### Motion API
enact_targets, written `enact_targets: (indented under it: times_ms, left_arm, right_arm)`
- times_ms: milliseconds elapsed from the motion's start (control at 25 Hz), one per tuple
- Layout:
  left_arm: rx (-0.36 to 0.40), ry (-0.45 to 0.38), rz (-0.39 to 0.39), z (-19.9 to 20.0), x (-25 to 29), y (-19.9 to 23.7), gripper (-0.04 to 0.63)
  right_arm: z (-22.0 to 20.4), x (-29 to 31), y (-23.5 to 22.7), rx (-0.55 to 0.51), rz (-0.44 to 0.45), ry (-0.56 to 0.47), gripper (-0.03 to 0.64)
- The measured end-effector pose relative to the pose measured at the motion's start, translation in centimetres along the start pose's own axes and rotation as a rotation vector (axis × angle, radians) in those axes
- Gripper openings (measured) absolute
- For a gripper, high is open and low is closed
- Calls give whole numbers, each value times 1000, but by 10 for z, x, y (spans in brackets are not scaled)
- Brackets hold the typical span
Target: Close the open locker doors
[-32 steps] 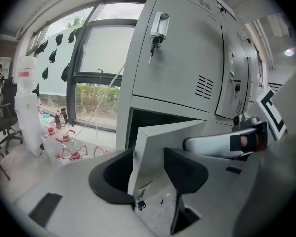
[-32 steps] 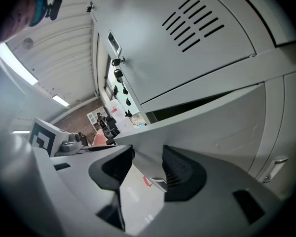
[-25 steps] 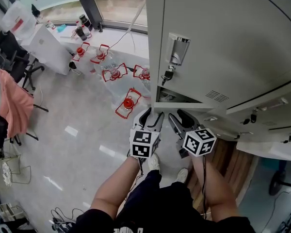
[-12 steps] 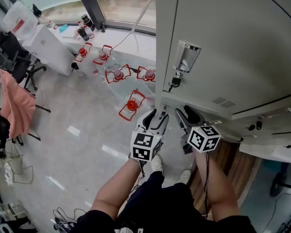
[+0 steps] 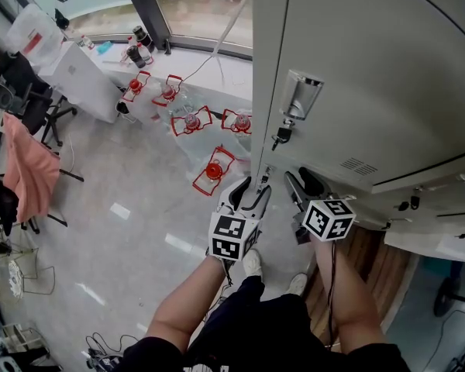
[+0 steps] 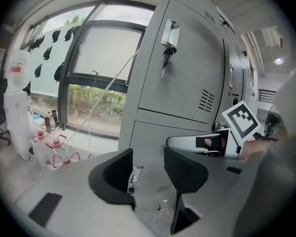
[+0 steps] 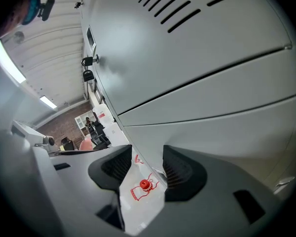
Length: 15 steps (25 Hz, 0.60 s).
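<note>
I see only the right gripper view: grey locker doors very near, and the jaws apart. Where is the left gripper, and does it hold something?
Observer: In the head view the left gripper is close beside the right gripper, not touching it, at the locker's left corner.
Operator: And its jaws?
Observer: The left gripper view shows them apart, with nothing held between them.
Operator: Is there a key in the door above it?
Observer: Yes, a key hangs below the handle.
</note>
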<state>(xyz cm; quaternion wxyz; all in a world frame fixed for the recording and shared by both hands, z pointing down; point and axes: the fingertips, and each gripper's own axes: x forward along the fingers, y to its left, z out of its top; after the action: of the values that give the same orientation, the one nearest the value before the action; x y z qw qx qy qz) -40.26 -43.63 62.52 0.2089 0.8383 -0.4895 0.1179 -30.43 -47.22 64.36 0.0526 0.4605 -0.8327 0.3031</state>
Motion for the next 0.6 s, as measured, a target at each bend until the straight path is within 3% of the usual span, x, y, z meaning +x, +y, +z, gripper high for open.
enact_targets:
  times_ms: [600]
  left_arm:
    - [21,-14,-74,3,-8,-37,212]
  right_arm:
    - [-3,-45,-5,49,-47,-53,212]
